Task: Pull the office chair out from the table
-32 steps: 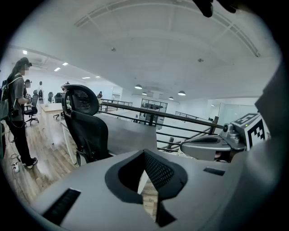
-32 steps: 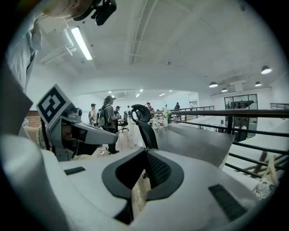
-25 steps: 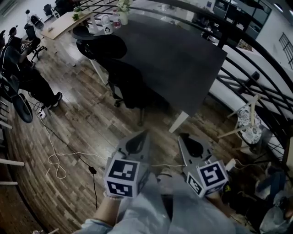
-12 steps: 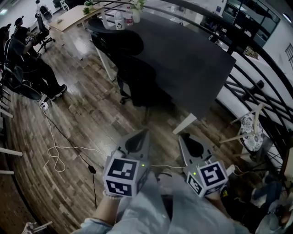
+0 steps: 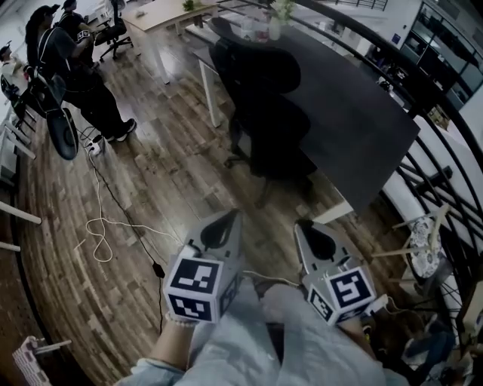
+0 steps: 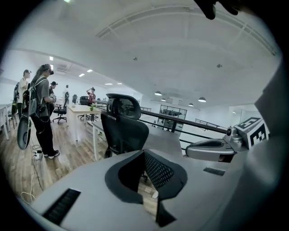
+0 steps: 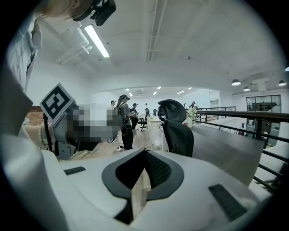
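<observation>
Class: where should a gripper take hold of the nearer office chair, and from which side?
Probably the upper backrest edge of the nearer office chair, approached from the floor side: its back faces outward, and the table blocks the seat side.

- Well ahead and to the left of the left jaws, we see people in dark clothes (image 5: 75,68) standing on the wooden floor (image 5: 166,173).
- A white cable (image 5: 102,226) lies in loops on that floor, left of the left jaws.
- Far ahead of both jaws we make out a light wooden desk (image 5: 162,11).
- A black railing (image 5: 445,173) curves past to the right of the right jaws.
- We find a stool with a patterned seat (image 5: 423,241) by it.
</observation>
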`<control>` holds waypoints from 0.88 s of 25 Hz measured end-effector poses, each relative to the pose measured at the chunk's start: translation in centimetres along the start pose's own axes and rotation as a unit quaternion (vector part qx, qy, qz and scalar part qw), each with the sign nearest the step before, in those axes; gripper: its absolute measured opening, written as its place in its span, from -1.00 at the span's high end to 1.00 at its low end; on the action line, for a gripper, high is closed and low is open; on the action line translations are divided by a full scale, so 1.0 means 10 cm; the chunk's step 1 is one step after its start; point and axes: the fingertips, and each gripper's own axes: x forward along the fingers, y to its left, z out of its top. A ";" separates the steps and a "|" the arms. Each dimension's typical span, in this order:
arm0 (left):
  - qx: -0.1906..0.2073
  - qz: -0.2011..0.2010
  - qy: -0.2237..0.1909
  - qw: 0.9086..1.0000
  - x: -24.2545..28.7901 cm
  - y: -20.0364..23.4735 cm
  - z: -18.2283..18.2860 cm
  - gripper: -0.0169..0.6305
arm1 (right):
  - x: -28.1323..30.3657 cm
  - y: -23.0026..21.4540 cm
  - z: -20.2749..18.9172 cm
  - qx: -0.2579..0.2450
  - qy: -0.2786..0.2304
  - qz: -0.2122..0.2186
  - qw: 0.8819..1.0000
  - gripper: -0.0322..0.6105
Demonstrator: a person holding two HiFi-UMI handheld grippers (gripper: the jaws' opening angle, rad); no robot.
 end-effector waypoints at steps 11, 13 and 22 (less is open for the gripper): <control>-0.025 0.058 -0.016 0.998 -0.39 0.62 -0.05 0.92 | 0.45 0.54 0.13 -0.035 0.017 0.057 0.998 0.89; -0.031 0.079 -0.024 0.996 -0.50 0.74 -0.07 0.92 | 0.54 0.61 0.14 -0.041 0.021 0.073 0.996 0.89; -0.084 0.194 -0.050 0.976 -1.03 1.39 -0.12 0.92 | 1.13 1.01 0.36 -0.073 0.012 0.163 0.984 0.89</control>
